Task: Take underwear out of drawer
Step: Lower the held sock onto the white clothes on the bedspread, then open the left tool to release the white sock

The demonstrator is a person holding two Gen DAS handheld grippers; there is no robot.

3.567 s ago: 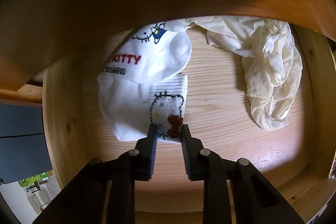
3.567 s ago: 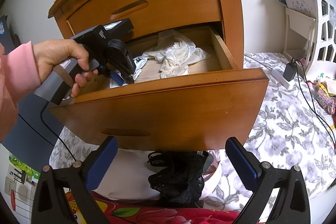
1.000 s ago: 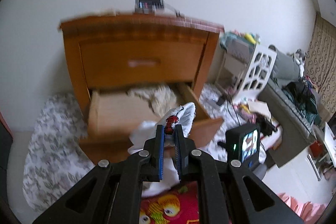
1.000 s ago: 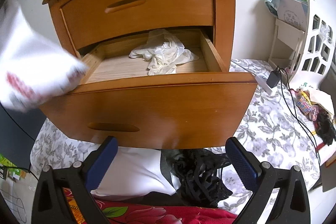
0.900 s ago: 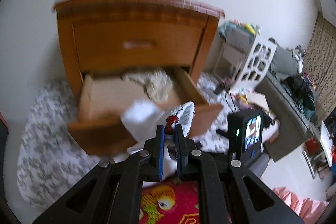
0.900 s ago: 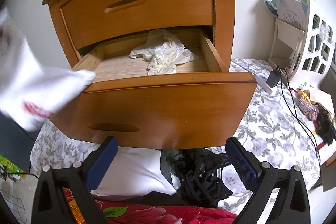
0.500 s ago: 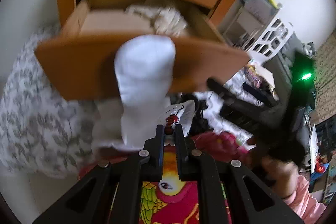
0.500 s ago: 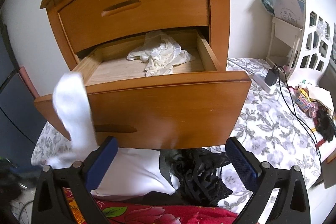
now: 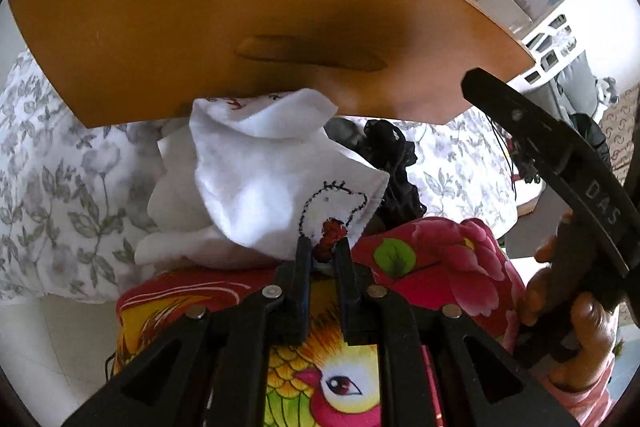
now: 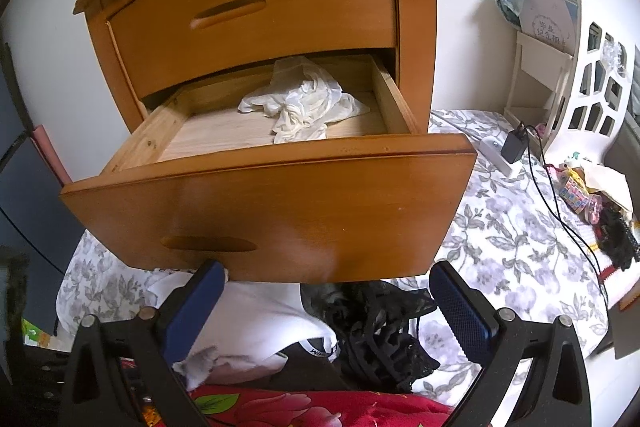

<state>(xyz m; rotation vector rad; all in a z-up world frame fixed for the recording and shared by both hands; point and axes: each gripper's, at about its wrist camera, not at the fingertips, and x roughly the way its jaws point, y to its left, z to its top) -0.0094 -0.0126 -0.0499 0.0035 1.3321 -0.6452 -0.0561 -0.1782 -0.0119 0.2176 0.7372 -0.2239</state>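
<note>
My left gripper (image 9: 323, 247) points down below the open drawer's front (image 9: 240, 27). Its jaws are opening, with the red-bow edge of a white cartoon-print sock (image 9: 260, 179) still between the pads. The sock rests on a white cloth pile (image 9: 176, 211) beside black lace underwear (image 9: 394, 163). My right gripper (image 10: 326, 269) stands wide open and holds nothing, low before the drawer (image 10: 264, 203). A cream garment (image 10: 300, 103) lies crumpled inside the drawer. Black lace underwear (image 10: 376, 323) lies under the drawer front.
A red flowered blanket (image 9: 432, 247) lies nearest me over a grey floral sheet (image 10: 500, 235). A white cut-out shelf (image 10: 580, 87) stands to the right, with a charger and cable (image 10: 514, 147) before it. A hand (image 9: 576, 315) grips the right gripper's handle.
My left gripper has dropped with the sock from in front of the dresser to just below the drawer front, tilting downward. The sock now rests on the white pile. The right gripper stayed put.
</note>
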